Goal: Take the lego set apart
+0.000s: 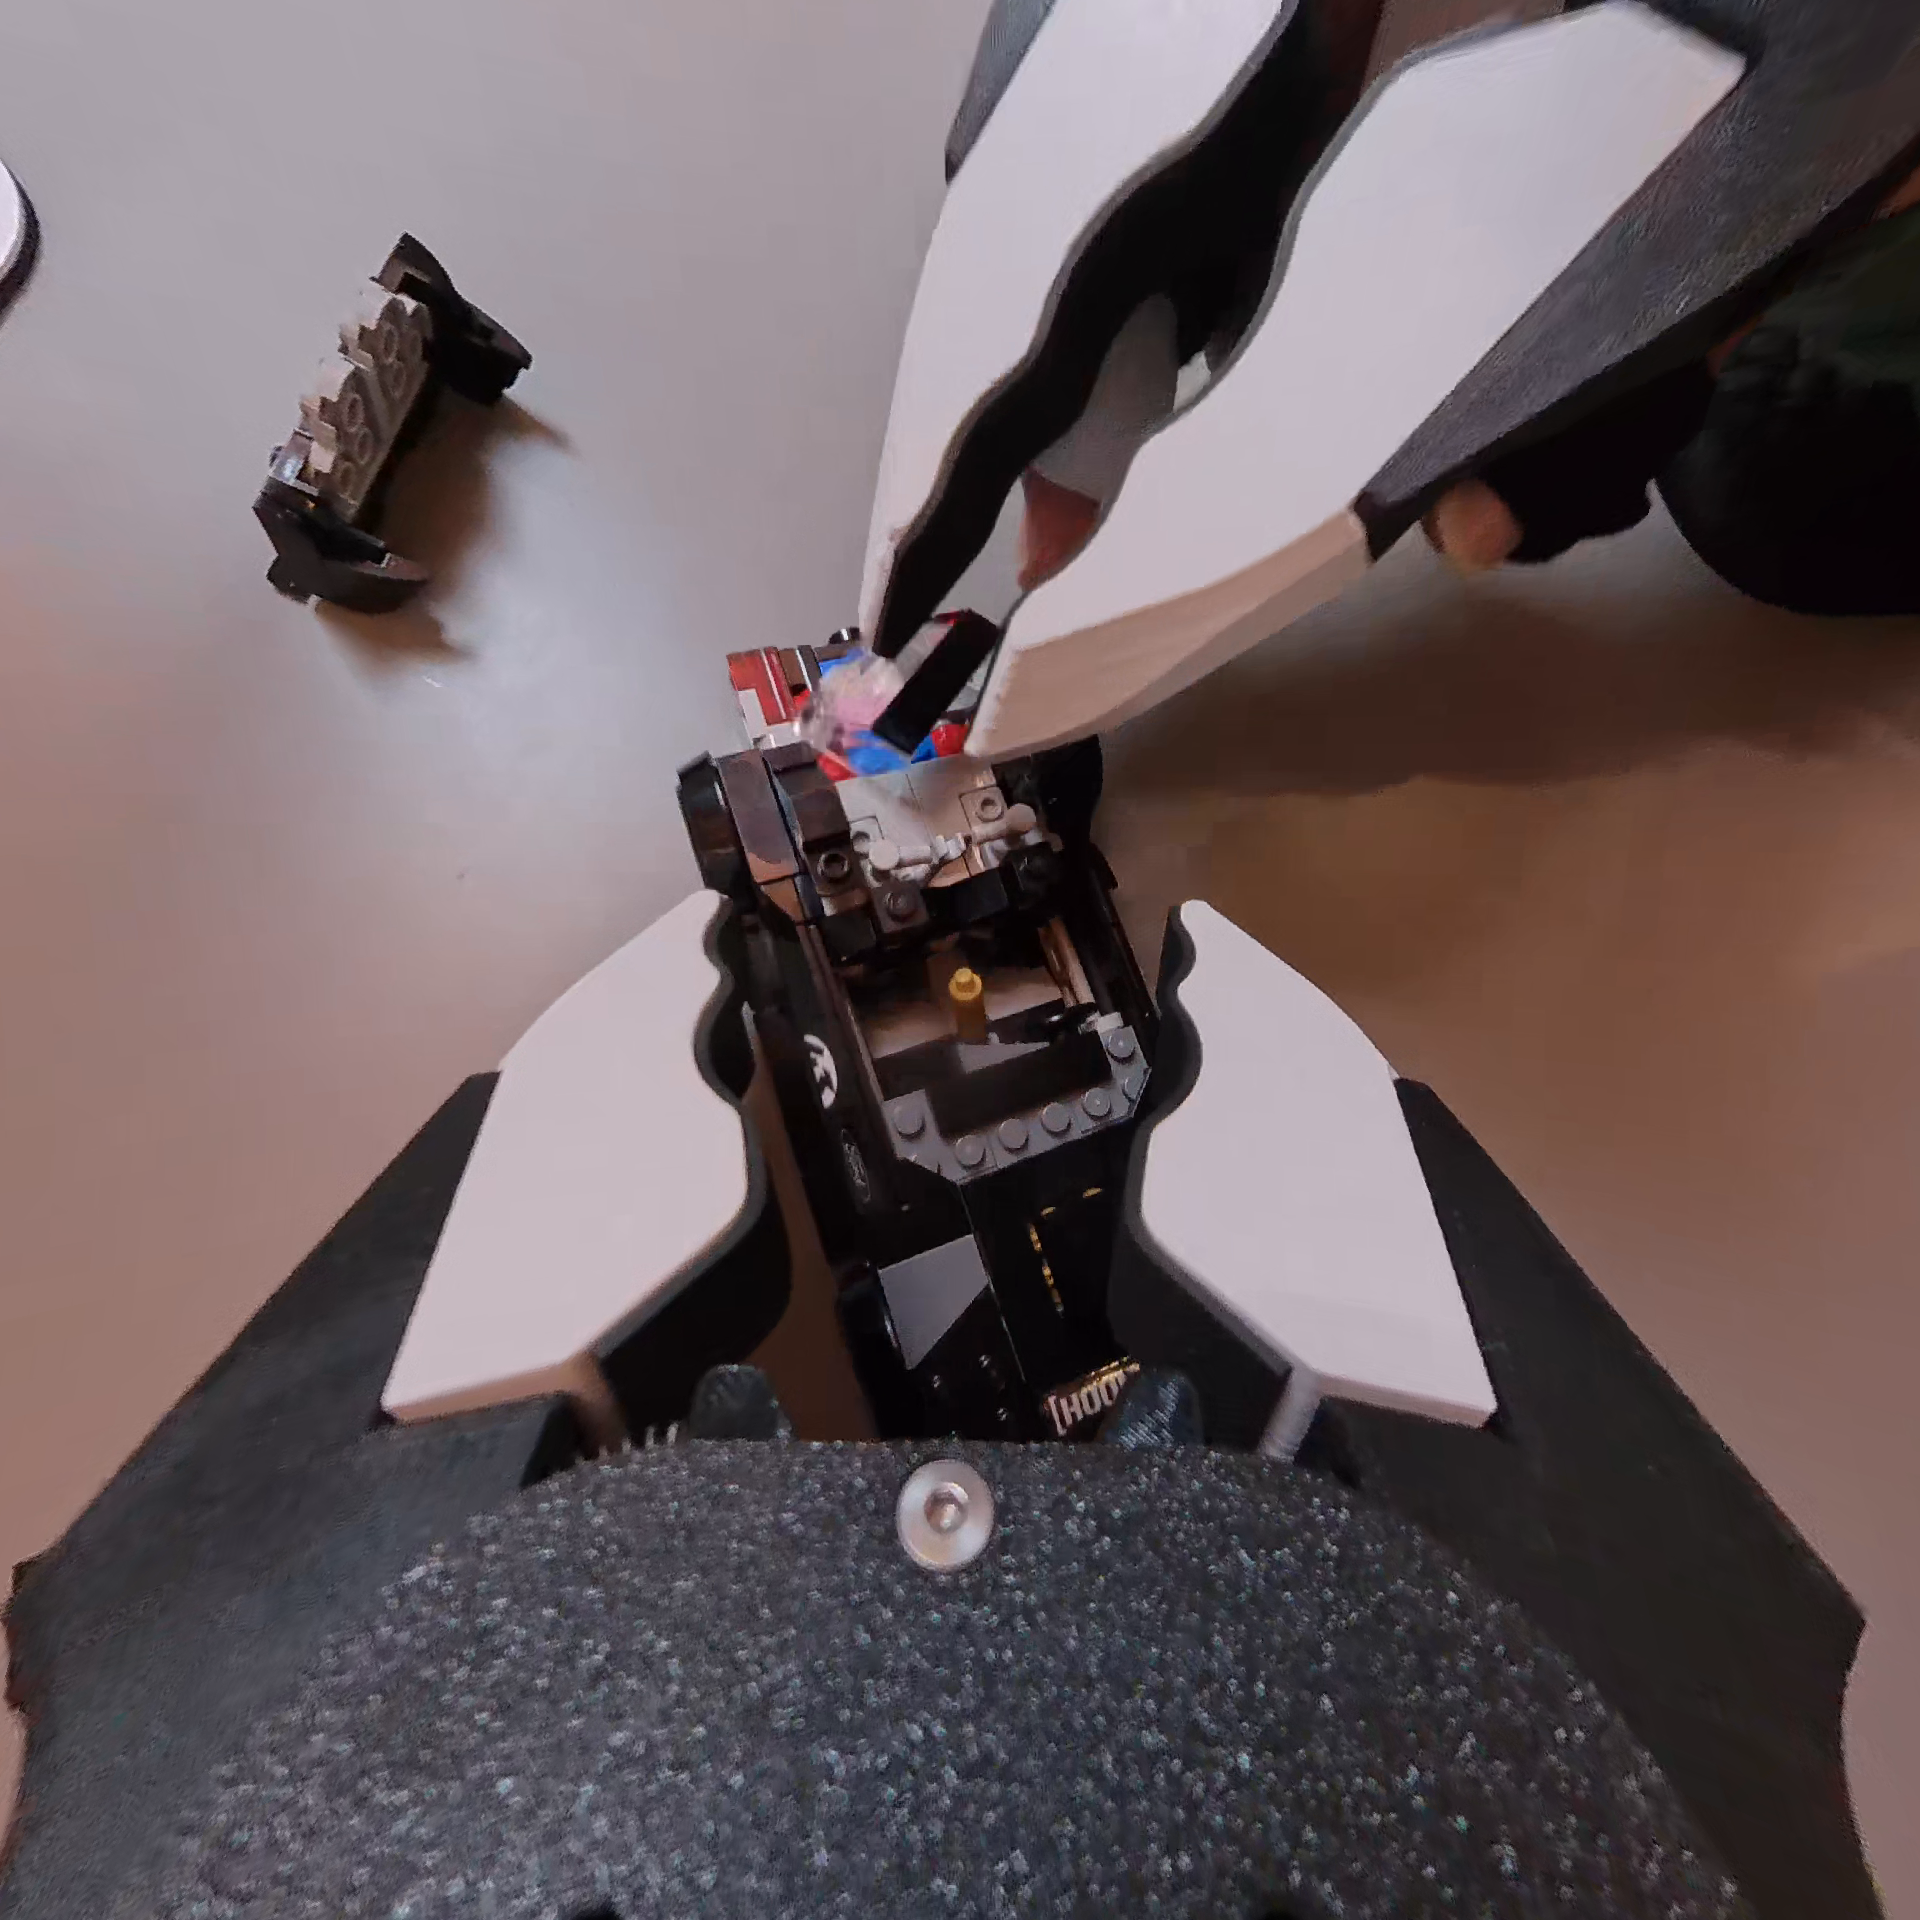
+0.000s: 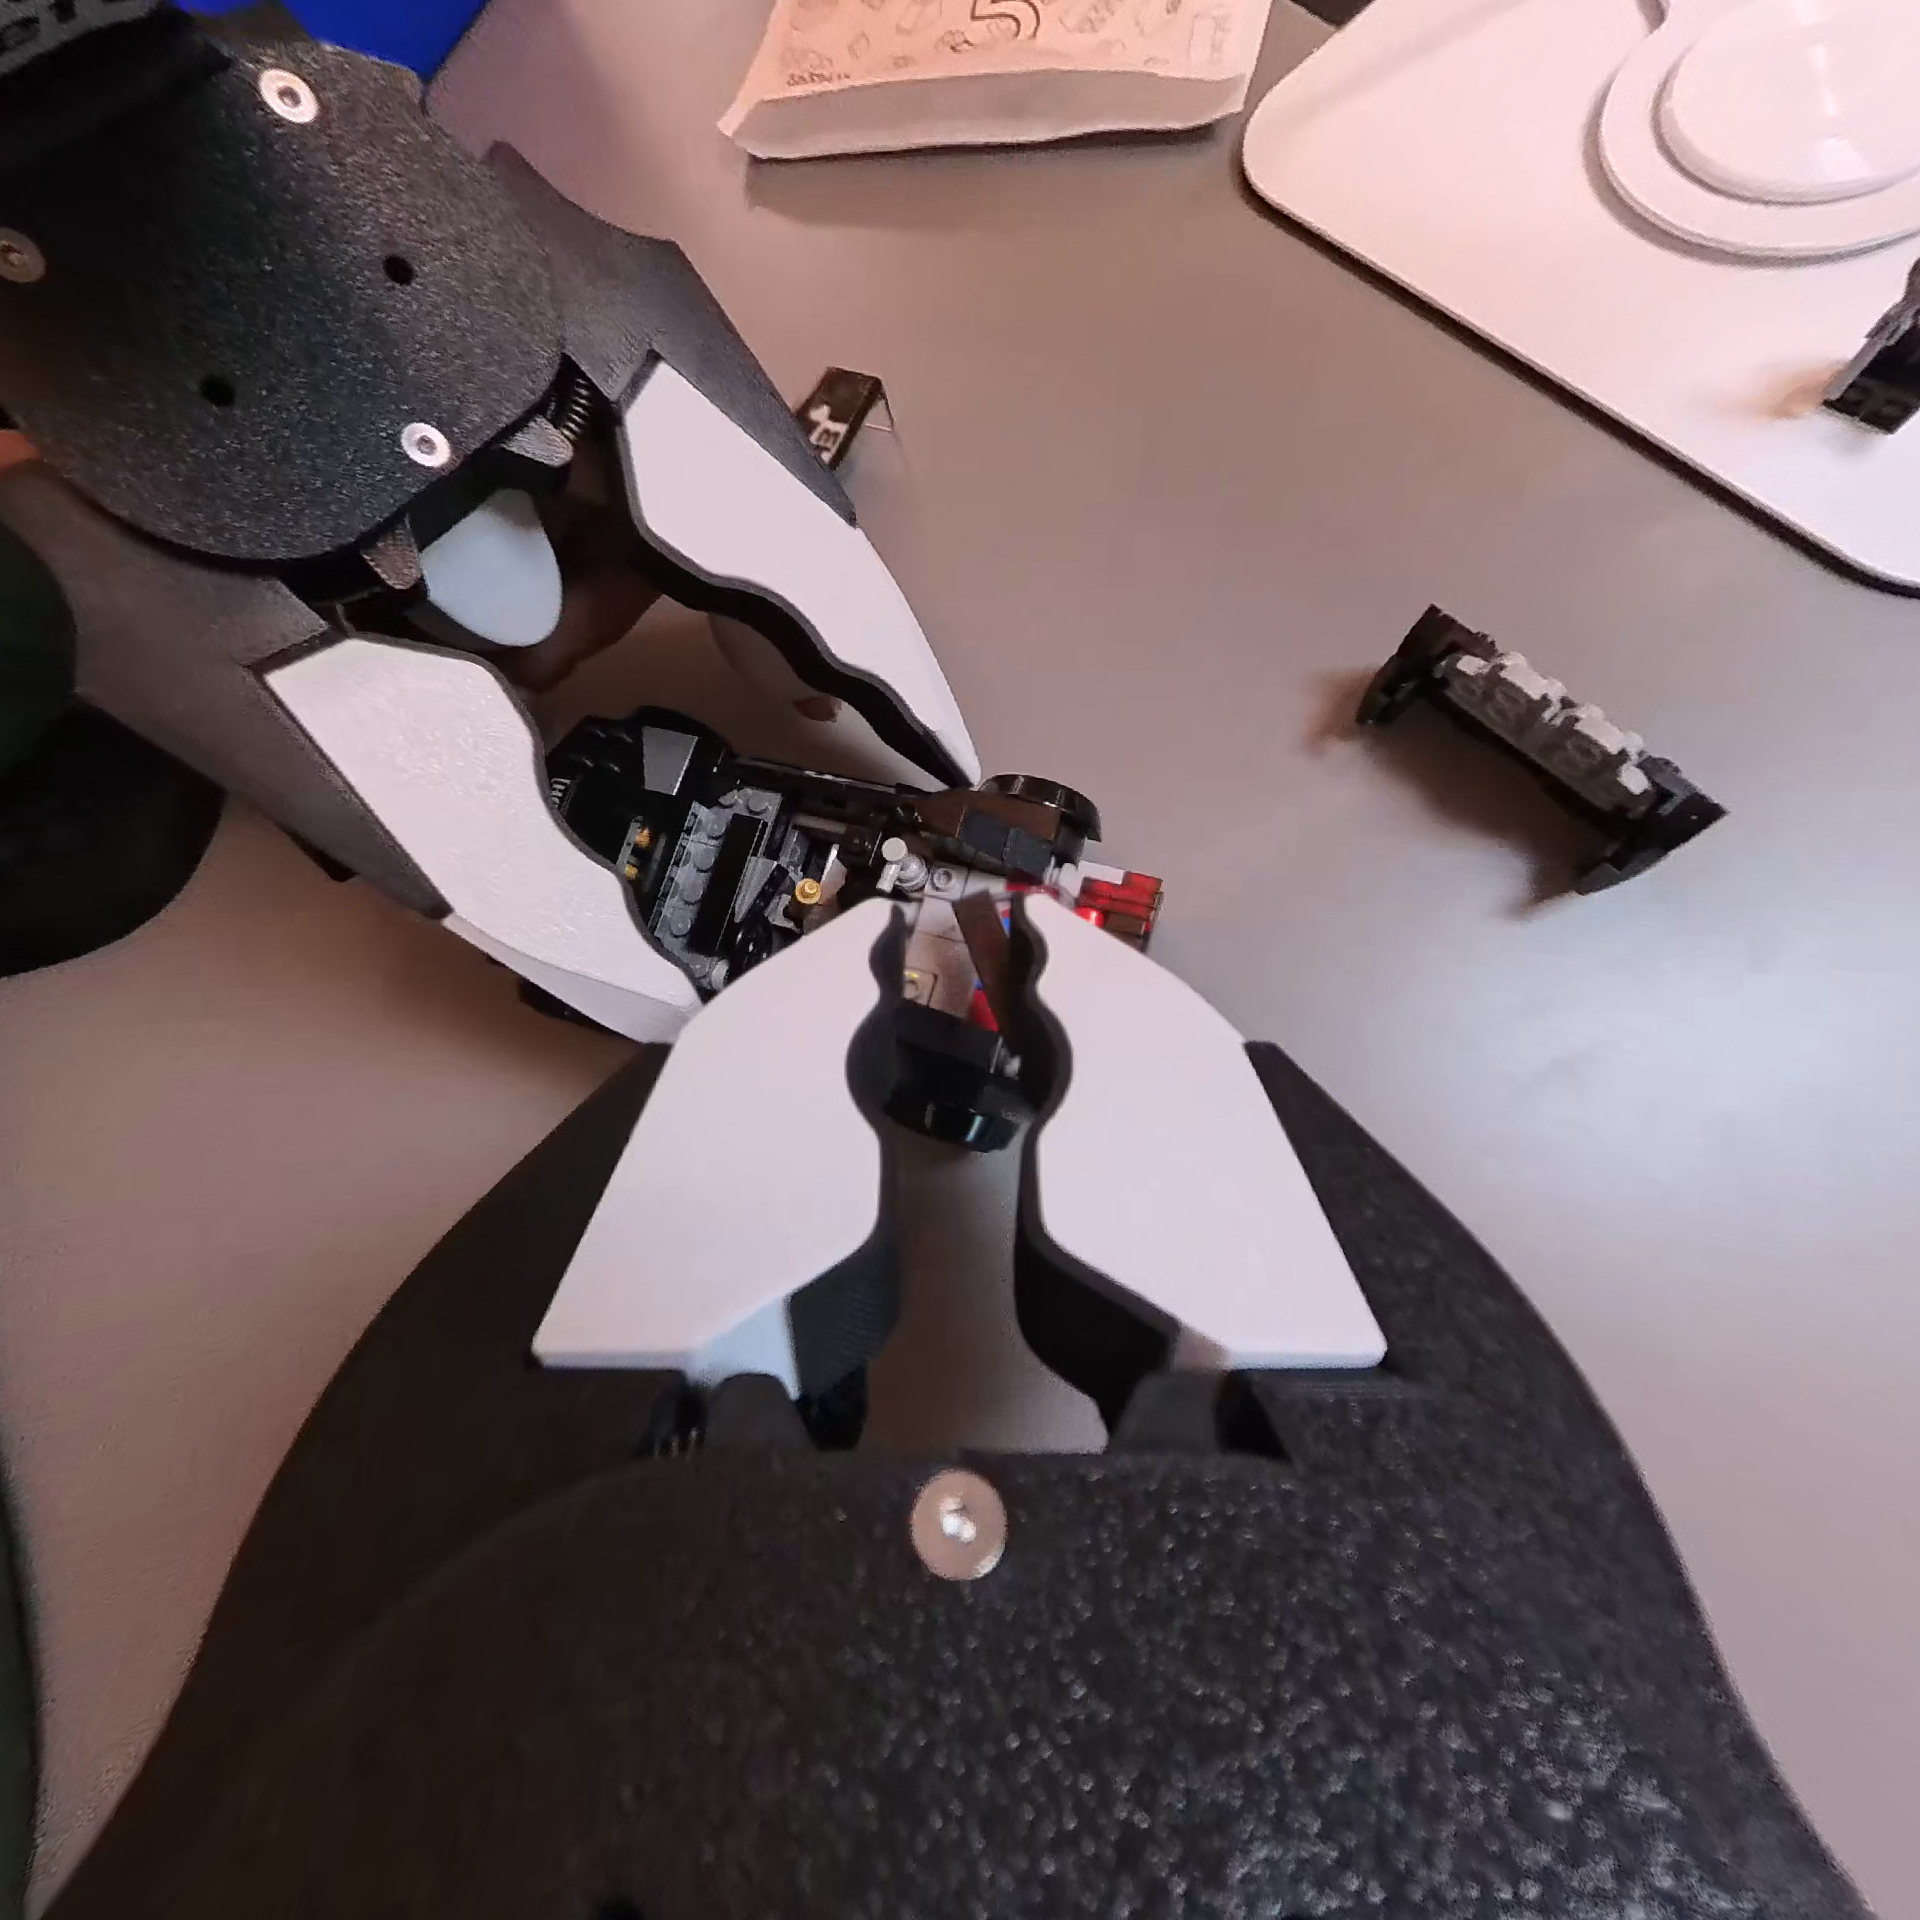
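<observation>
left tool (image 1: 945, 1039) clamps the black lego car (image 1: 966, 1091) just above the desk (image 1: 1558, 935), bracing it so the right tool (image 2: 951, 914), narrowed on a slim black piece (image 1: 935, 675) at its rear, can pry. a removed chunk (image 1: 374, 416) lies well apart.

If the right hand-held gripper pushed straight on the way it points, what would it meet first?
Probably the lego car itself: the right hand-held gripper already pinches a black piece at one end; depth is unclear.

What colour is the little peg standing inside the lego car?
Gold-yellow; the peg shows best in the left wrist view, inside the black car.
</observation>
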{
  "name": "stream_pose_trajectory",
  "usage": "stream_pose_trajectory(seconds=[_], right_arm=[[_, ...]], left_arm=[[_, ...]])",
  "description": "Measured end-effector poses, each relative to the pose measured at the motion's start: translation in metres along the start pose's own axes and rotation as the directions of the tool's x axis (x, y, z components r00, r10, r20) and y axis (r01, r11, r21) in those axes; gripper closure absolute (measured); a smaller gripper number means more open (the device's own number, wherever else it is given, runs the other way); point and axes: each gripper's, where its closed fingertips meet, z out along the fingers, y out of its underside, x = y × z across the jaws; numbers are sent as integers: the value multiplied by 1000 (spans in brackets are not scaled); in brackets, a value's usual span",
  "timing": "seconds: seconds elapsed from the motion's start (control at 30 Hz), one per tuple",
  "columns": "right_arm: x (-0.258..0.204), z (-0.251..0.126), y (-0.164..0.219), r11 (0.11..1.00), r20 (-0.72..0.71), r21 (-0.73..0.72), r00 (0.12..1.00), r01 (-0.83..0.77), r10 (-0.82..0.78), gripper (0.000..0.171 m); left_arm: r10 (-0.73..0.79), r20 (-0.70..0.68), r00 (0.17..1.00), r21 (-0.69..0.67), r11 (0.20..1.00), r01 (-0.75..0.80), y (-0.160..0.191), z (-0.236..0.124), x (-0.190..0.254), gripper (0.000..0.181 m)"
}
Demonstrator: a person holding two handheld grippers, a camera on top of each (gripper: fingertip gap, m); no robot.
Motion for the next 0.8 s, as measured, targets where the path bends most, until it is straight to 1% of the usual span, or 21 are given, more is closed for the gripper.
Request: stream_pose_trajectory(seconds=[0.13, 0.2, 0.27, 0.33, 0.4, 0.47, 0.5, 0.53, 0.63, 0.67, 0.7, 0.73, 0.77, 0.8], right_arm=[[11, -18, -22, 995, 12, 52, 996, 83, -83, 151], [33, -24, -34, 983, -45, 64, 984, 174, -171, 151], [65, -21, -37, 953, -128, 2, 945, 303, -300, 149], [93, -9, -35, 900, -178, -76, 883, 429, -435, 142], [109, 7, -28, 836, -183, -153, 816, 528, -549, 137], [118, 20, -22, 759, -216, -214, 728, 616, -651, 137], [124, 23, -21, 715, -256, -248, 668, 654, -699, 145], [127, 23, -21, 666, -304, -279, 594, 692, -745, 160], [123, 14, -19, 546, -398, -355, 406, 759, -823, 164], [120, 10, -14, 506, -409, -396, 346, 766, -844, 164], [117, 6, -7, 476, -409, -426, 306, 769, -860, 164], [112, 3, 0, 473, -404, -440, 302, 763, -864, 164], [108, 0, 7, 495, -402, -435, 329, 752, -854, 163], [103, -3, 14, 527, -393, -416, 376, 741, -839, 161]], left_arm=[[2, -4, 1000, 0, 1000, -2, -1, -2, 0, 106], [2, -4, 1000, 3, 1000, -2, -1, -3, 0, 106], [-1, -7, 1000, 10, 1000, 1, -3, -5, -1, 106], [-3, -6, 1000, 22, 1000, 3, -5, -7, -1, 106], [-8, -11, 1000, 40, 999, 8, -7, -10, -2, 107], [-19, -16, 1000, 61, 998, 20, -9, -12, -4, 107], [-25, -16, 1000, 67, 997, 26, -9, -13, -6, 108], [-31, -14, 999, 71, 997, 32, -9, -13, -8, 108], [-45, -14, 999, 82, 996, 46, -8, -13, -12, 108], [-47, -17, 999, 84, 995, 49, -8, -13, -13, 108], [-49, -20, 999, 86, 995, 50, -9, -13, -13, 108], [-49, -23, 999, 89, 995, 51, -9, -12, -13, 108], [-49, -26, 998, 89, 995, 51, -9, -12, -13, 109], [-48, -26, 999, 88, 995, 50, -9, -11, -13, 109]])
